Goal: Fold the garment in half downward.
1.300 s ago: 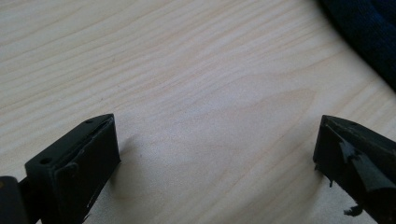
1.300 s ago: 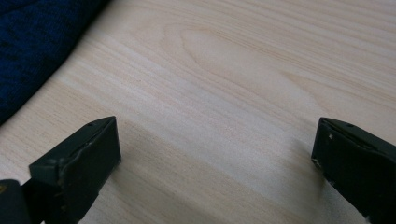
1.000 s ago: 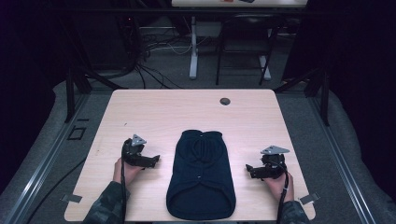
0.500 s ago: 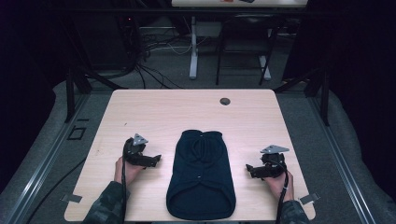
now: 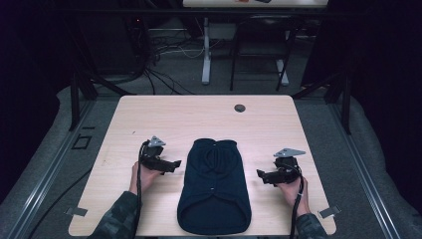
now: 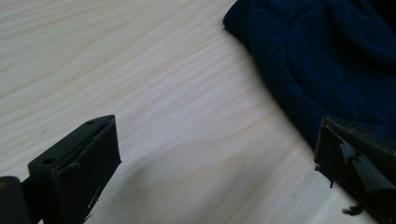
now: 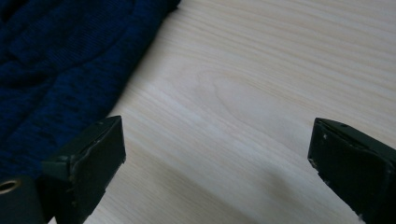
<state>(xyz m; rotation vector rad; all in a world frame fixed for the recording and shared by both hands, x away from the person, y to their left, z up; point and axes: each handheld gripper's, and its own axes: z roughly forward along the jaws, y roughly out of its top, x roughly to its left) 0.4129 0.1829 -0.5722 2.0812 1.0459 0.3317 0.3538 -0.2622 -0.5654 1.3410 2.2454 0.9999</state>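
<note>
Right now the dark blue garment [image 5: 214,186] lies flat at the table's [image 5: 149,117] near middle, long axis running away from the person, squarely between the left gripper [image 5: 171,165] and right gripper [image 5: 262,175], both wide apart, about equally near.

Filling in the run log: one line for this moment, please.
left claw: open, empty | right claw: open, empty | navy garment: flat between them, untouched | table

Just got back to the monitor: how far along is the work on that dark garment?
Done: the navy knit garment lies spread flat mid-table. In hand: nothing; the left gripper and right gripper sit open either side, jaws pointing at it, not touching. Left: any grasping or folding, since no fold shows.
</note>
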